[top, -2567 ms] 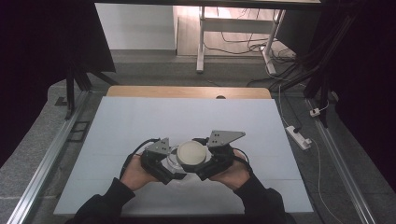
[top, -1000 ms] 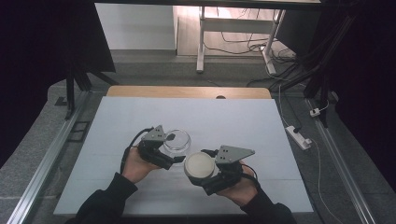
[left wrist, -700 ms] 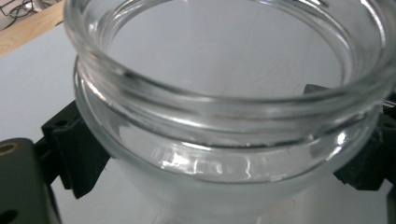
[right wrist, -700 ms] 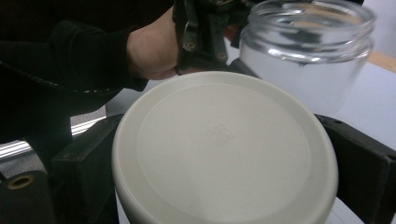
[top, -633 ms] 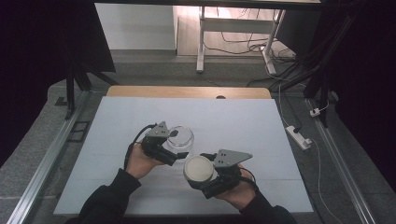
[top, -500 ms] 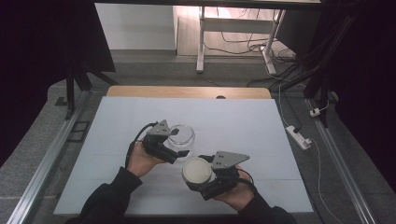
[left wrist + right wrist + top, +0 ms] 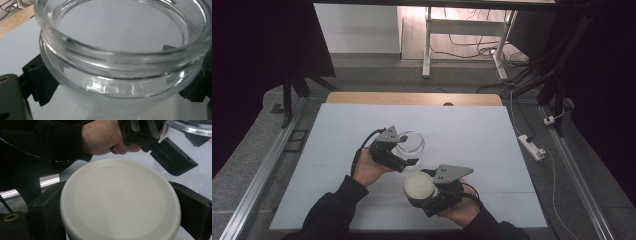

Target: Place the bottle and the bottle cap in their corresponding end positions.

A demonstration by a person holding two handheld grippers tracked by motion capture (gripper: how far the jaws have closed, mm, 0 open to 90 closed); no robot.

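Two grippers, both mine, work over a white table (image 7: 512,150). My left gripper (image 7: 404,155) clamps a clear glass jar (image 7: 410,143) below its threaded rim, mouth uncovered, near the table's middle. My right gripper (image 7: 422,192) grips a round white lid (image 7: 419,184) flat side up, nearer me, apart from the jar.

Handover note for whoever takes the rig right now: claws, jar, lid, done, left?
Left claw: shut on the glass jar, open mouth up, jaws at its sides.
Right claw: shut on the white lid, held flat, nearer the person than the jar and apart from it.
Done: lid is off the jar.
Left: probably set the lid on the table, then release the jar.
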